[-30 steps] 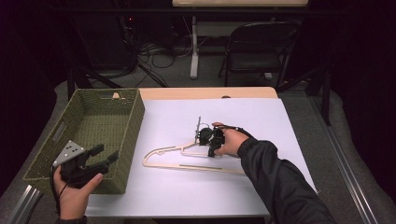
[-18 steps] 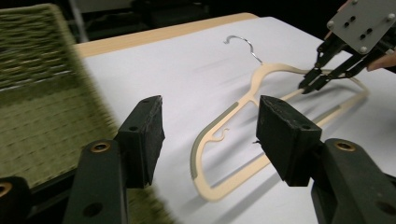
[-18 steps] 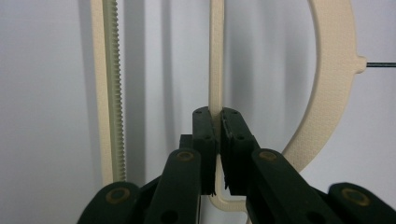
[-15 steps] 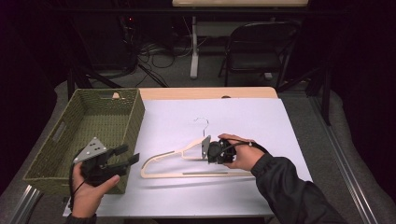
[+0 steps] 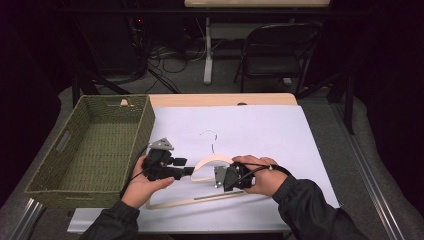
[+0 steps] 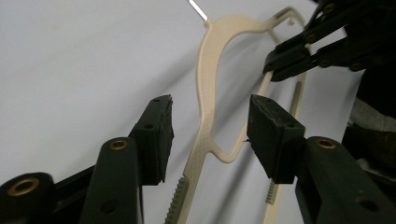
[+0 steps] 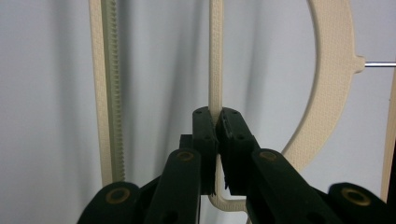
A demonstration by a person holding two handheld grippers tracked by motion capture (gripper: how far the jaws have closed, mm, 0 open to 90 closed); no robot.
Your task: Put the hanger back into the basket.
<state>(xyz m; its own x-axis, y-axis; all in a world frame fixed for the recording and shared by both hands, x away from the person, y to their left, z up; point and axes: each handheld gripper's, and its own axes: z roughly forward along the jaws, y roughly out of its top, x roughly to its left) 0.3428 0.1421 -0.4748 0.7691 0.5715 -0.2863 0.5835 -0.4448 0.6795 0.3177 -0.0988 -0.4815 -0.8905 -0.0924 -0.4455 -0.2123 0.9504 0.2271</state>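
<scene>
A cream plastic hanger [image 5: 207, 162] with a wire hook [image 5: 210, 135] is at the front middle of the white sheet [image 5: 280, 135]. My right gripper [image 5: 220, 177] is shut on one of its thin bars [image 7: 215, 70], beside the ridged bar [image 7: 112, 93]. Shadows beside the bars suggest the hanger is held slightly off the sheet. My left gripper [image 5: 189, 171] comes in from the left and stands open, with its jaws on either side of the hanger's curved shoulder [image 6: 205, 93] and not touching it. The right gripper's jaws [image 6: 285, 58] show farther off in the left gripper view.
A green woven basket [image 5: 145, 125] stands on the table's left side, close to my left hand. A bare wooden strip of table [image 5: 225, 99] runs along the back edge. Beyond it are a folding chair [image 5: 275, 55] and cables on the floor.
My left gripper moved right from the basket's front corner to the hanger's left shoulder. The right gripper shifted from near the hook towards the front, onto a thin bar.
</scene>
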